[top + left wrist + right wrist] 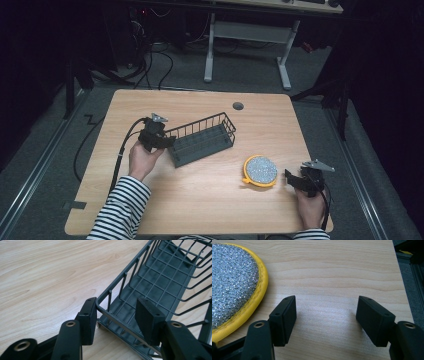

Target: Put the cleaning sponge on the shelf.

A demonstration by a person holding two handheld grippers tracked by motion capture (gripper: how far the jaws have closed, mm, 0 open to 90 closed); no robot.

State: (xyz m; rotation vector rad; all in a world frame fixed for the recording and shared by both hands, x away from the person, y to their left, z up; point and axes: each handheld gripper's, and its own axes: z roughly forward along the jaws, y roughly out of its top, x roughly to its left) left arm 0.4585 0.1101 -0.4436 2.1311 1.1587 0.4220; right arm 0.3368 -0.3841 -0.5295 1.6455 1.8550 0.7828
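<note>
The left gripper sits at the near end of the dark grey wire basket, jaws spread wide, straddling its end rim without clamping. Over on the right, the right gripper gapes wide over bare wooden table, holding nothing, with the round silver scouring pad with the yellow rim just beside its left jaw.

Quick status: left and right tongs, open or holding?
Left tongs: open, straddling the wire basket rim.
Right tongs: open, empty, beside the scrubber.
</note>
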